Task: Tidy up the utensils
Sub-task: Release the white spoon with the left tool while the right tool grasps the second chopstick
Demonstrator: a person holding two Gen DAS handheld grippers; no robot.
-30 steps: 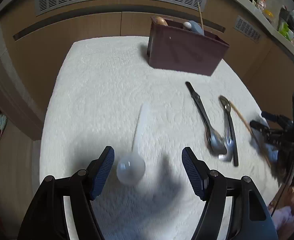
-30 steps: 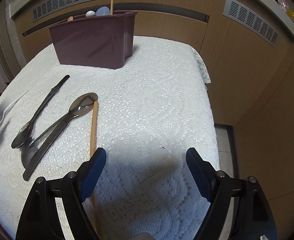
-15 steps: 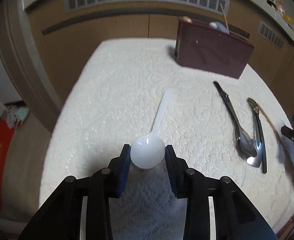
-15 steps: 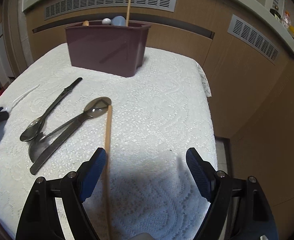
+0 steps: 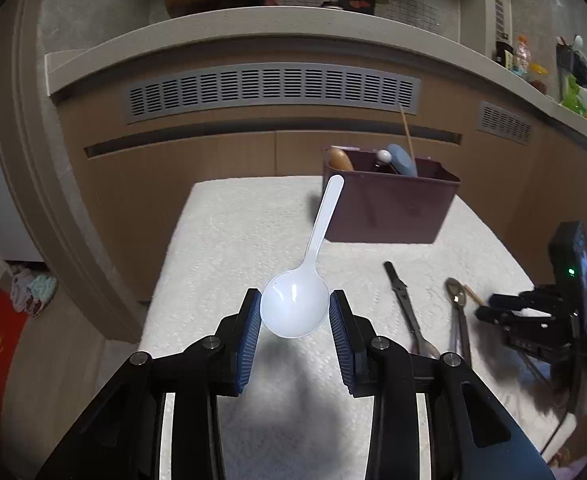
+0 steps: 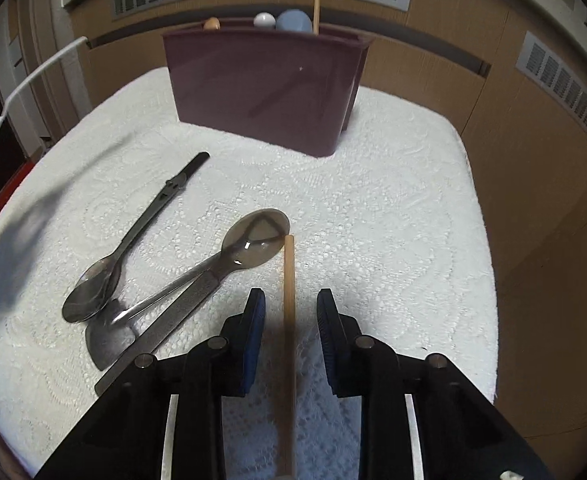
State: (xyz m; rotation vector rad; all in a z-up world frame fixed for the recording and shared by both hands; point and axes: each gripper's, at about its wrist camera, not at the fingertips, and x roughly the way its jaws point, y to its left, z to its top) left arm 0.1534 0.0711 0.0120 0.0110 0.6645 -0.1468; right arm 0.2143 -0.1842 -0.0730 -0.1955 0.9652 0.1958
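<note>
The left gripper (image 5: 295, 314) is closed on the bowl of a white plastic spoon (image 5: 298, 305), with a blue pad pressed on each side, and the spoon is lifted above the white lace tablecloth (image 5: 229, 240); its handle points away toward the far side, where the dark red utensil holder (image 5: 387, 210) stands. So the step in hand seems to be carrying this spoon to the holder, which already contains some utensils and one chopstick standing upright. The right gripper (image 6: 290, 314) is low over the cloth with a wooden chopstick (image 6: 289, 320) lying between its fingers; a gap shows on both sides of the stick, so the jaws are partly open and not gripping it yet. Just to the left of the chopstick lie two metal spoons (image 6: 253, 240) and a table knife (image 6: 161, 338), partly crossing each other, and the chopstick tip is touching or almost touching the nearer spoon bowl. For the next move, I think the left gripper must bring the spoon over the holder and turn it handle down before it lets go. The right one needs to close on the chopstick without disturbing the spoon next to it.
</note>
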